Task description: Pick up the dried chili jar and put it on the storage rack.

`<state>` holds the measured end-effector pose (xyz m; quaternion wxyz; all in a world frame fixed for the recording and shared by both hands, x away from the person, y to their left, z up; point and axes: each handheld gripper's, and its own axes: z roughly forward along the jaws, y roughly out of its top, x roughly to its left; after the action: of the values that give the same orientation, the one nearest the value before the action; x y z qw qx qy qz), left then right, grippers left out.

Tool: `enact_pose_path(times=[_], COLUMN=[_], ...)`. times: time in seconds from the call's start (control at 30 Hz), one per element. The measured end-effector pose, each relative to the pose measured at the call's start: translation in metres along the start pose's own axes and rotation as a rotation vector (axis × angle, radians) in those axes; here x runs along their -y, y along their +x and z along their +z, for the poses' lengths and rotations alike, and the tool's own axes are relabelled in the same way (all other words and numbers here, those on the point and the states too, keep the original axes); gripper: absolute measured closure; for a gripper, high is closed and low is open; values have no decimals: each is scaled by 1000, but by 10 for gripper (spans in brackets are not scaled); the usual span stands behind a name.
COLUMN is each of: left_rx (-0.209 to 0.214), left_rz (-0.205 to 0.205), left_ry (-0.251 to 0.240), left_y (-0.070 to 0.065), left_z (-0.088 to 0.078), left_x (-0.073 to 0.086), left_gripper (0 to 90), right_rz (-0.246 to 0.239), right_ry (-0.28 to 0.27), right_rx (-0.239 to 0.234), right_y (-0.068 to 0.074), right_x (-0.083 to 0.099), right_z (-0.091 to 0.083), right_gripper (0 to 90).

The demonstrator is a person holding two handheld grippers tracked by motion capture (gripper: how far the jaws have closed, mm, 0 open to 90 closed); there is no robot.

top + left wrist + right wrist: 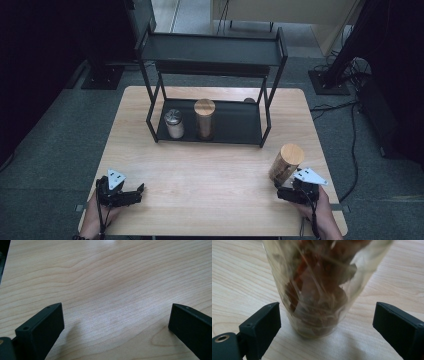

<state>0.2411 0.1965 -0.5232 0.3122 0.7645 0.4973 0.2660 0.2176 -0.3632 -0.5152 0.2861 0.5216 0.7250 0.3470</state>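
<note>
— Leftmost, what do we see on the table?

— Our left gripper resting near the front edge, jaws wide apart over bare wood.

— And to the right?

— Our right gripper straddles a cork-lidded jar tilted at the front right corner; the jaws stand apart on either side of its base, not pressing. Behind stands the rack with two more jars.

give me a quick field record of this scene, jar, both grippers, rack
jar in hand: glass jar with wooden lid, dark red contents, near the table's right front
right hand-held gripper: jaws either side of the jar's base, gaps visible, not pressing
left hand-held gripper: open, nothing between, over bare table
rack: two jars on lower shelf
</note>
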Motion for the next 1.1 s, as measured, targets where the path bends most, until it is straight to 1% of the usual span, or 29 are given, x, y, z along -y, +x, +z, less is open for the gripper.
enact_pose_path(times=[0.13,0.2,0.47,0.5,0.53,0.63,1.1], left_rx=[0,0,2,2,2,2,2], left_rz=[1,1,3,2,3,2,4], left_ry=[-1,-1,0,0,0,0,0], left_y=[0,0,0,0,0,0,0], left_z=[0,0,0,0,0,0,0], left_x=[0,0,0,0,0,0,0], left_gripper=[6,5,5,6,6,6,6], right_rz=[-7,-5,-13,-14,-16,-15,-13], right_ry=[-7,-9,-15,-16,-23,-31,-21], right_rx=[-9,-9,-28,-30,-25,-30,-39], right_y=[2,4,6,6,6,6,4], right_x=[-4,-5,-12,-13,-14,-18,-34], right_z=[0,1,0,0,-1,-2,-8], right_gripper=[81,103,107,149,169,169,176])
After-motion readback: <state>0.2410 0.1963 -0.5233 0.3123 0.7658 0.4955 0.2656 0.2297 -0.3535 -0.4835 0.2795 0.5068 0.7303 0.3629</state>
